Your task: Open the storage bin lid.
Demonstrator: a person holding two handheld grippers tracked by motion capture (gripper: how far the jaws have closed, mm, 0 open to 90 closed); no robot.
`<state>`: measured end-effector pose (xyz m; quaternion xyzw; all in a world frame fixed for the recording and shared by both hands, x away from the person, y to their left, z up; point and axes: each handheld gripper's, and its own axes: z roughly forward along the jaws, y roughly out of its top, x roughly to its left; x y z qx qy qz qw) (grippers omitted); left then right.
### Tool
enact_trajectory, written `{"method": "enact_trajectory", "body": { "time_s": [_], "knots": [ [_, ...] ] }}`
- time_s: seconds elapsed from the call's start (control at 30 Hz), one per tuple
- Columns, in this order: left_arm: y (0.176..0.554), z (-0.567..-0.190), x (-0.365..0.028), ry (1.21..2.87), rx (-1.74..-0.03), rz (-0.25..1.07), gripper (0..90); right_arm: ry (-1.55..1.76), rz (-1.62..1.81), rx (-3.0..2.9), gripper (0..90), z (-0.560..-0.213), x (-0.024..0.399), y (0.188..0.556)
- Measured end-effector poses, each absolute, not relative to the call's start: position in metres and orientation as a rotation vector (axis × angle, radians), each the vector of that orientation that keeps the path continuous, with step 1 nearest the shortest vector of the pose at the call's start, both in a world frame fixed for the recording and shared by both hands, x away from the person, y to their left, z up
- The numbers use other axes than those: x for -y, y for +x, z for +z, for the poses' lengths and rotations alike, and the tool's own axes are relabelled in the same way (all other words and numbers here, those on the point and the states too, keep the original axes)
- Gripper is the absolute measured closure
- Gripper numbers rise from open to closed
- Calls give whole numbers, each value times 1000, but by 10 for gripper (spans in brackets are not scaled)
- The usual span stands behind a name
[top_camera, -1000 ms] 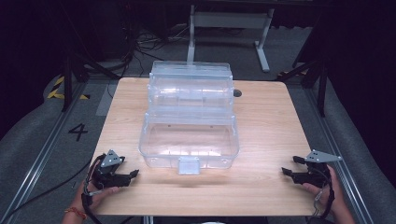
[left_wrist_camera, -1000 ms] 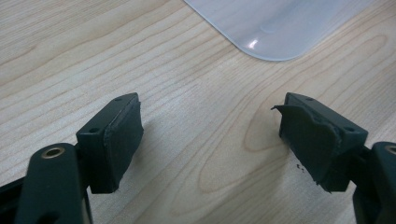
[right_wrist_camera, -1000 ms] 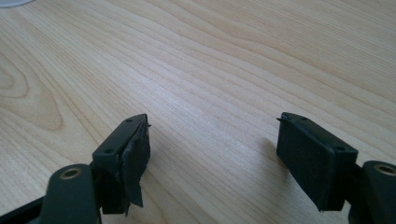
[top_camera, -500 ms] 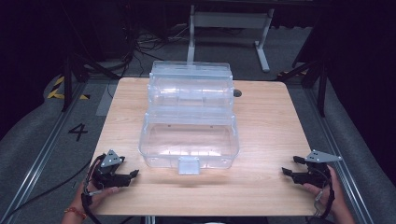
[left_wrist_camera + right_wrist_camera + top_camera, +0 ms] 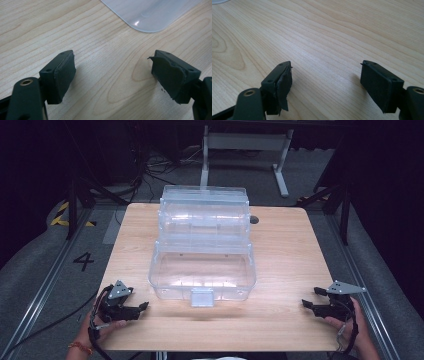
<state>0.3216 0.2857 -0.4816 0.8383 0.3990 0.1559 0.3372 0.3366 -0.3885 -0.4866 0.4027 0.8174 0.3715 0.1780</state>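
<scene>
Resting near the front left corner of the wooden worktop [image 5: 300, 255], the left claw [image 5: 142, 306] is standing wide apart with nothing between its pads; its jaws have just been opening a little further, and in the left gripper view bare wood is lying between them [image 5: 112, 75]. The right claw [image 5: 309, 298] is sitting near the front right corner, also gaping and holding nothing, with bare wood grain showing between its jaws in the right gripper view [image 5: 325, 80]. Between the two, in the middle of the worktop, a clear plastic box [image 5: 202, 270] is standing with its lid [image 5: 204, 212] tipped up behind it. Both claws are staying well apart from the box, a person's hand gripping each.
</scene>
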Motion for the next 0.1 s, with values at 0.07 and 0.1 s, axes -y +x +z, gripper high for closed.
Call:
{"method": "enact_trajectory", "body": {
  "time_s": [0.07, 0.1],
  "knots": [
    [322, -482, -285, 2180, -1051, 415, 186, 1139, 1051, -2312, 256, -487, 388, 337],
    [322, -482, -285, 2179, -1055, 411, 183, 1139, 1051, -2312, 256, -487, 388, 337]
  ]
}}
